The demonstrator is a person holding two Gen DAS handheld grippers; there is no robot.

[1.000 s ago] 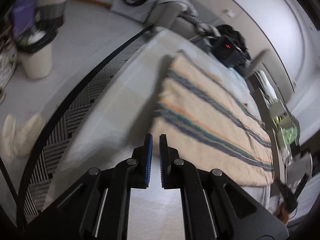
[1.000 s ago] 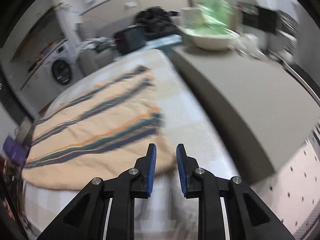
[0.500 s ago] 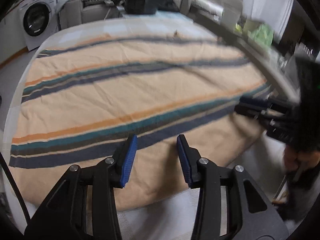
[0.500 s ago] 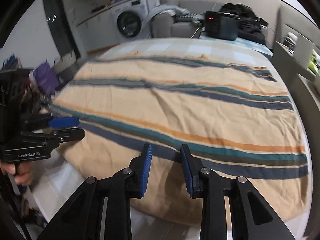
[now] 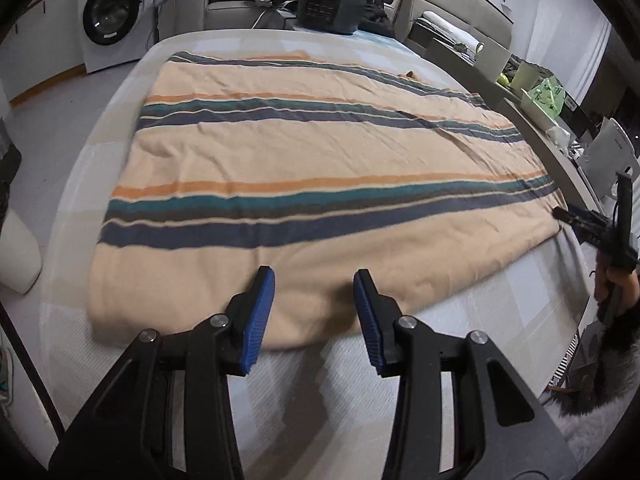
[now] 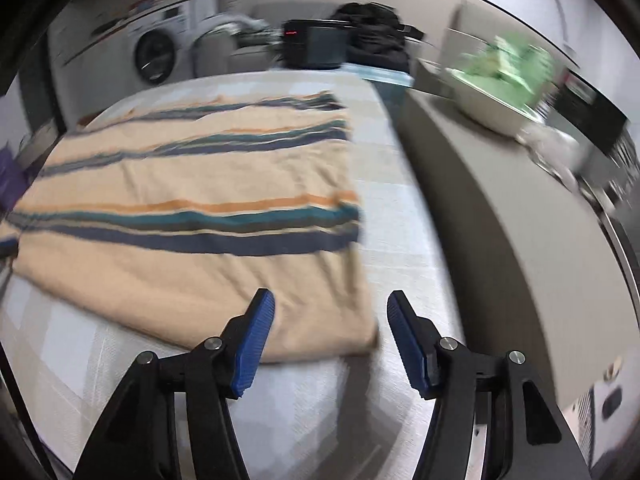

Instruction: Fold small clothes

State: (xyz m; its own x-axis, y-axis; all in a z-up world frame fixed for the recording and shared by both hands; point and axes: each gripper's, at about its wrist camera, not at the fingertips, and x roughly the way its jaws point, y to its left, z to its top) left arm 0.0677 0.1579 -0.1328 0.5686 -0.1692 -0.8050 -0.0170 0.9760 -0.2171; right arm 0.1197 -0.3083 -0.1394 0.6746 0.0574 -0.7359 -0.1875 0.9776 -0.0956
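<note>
Left wrist view: left gripper (image 5: 314, 298) jaws released, nothing pinched, hovering over the near edge of the striped cloth (image 5: 320, 168), whose near hem runs just ahead of and between the jaws. Cloth is peach with teal, navy and orange stripes, spread flat on the pale checked worktop (image 5: 500, 308). The right gripper (image 5: 580, 220) shows far to the right of the jaws, at the cloth's right edge, a hand (image 5: 614, 288) behind it. Right wrist view, blurred: right gripper (image 6: 330, 320) jaws have just been opening, spread wide, empty; the near right corner of the striped cloth (image 6: 192, 208) lies between and just ahead of them, not gripped. Grey counter (image 6: 520, 220) to the right of the jaws. Washing machine (image 5: 112, 16) and a black device (image 5: 328, 0) far ahead, beyond the worktop.
</note>
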